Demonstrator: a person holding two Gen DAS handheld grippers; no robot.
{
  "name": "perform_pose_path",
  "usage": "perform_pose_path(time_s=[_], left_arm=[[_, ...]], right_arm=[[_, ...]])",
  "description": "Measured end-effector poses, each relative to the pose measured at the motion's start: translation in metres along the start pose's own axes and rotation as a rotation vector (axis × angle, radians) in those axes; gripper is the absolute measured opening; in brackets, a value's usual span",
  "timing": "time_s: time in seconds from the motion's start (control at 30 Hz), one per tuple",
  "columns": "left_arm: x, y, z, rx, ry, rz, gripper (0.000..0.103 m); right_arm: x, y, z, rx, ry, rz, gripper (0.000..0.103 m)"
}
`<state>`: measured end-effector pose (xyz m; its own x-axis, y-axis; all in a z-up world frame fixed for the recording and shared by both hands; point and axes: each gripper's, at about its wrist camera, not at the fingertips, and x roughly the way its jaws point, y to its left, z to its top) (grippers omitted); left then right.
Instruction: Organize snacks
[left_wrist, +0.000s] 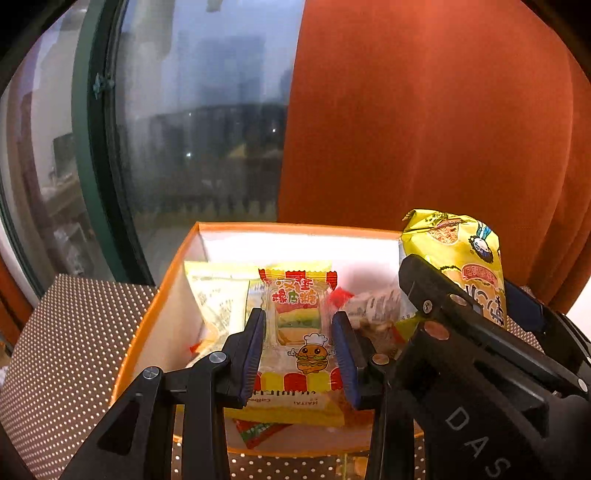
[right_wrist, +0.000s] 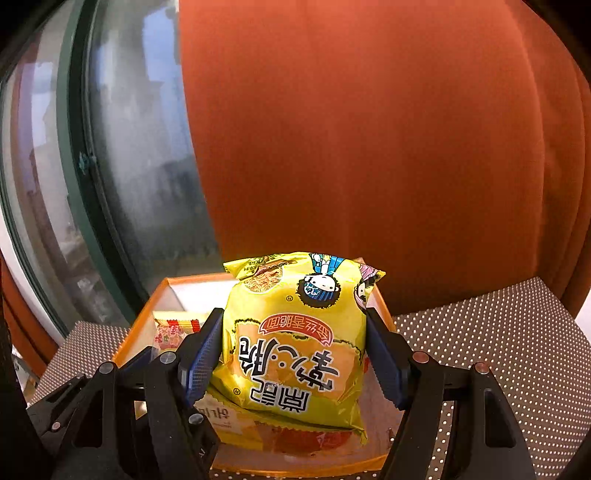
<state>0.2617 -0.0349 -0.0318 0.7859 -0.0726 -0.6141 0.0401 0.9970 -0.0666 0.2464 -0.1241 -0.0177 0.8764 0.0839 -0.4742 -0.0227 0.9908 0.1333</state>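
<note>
Box: an orange-rimmed box (left_wrist: 159, 295) with a white inside stands on a dotted mat (left_wrist: 74, 332); it holds several wrapped snacks, among them a pale yellow packet (left_wrist: 218, 295).
Left gripper (left_wrist: 299, 354): clamped on a clear burger-candy packet (left_wrist: 299, 317), over the box.
Right gripper (right_wrist: 295, 354): jaws gripping a yellow noodle-snack bag (right_wrist: 295, 332), held upside down above the box.

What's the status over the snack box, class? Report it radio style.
Left gripper shut on burger gummy packet. Right gripper shut on yellow noodle bag. Both over orange box, already holding snacks. Nothing blocking.
</note>
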Motion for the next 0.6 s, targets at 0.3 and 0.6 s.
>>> perform_pose_path(time_s=[0.3,0.6], left_arm=[[0.034,0.005,-0.011,0.041,0.071,0.089,0.041],[0.056,0.002,-0.021,0.066,0.131,0.126,0.041]], right_arm=[[0.044,-0.001,-0.012,0.001,0.116,-0.019,0.075],[0.08,0.002,-0.021,-0.019,0.206,-0.065,0.075]])
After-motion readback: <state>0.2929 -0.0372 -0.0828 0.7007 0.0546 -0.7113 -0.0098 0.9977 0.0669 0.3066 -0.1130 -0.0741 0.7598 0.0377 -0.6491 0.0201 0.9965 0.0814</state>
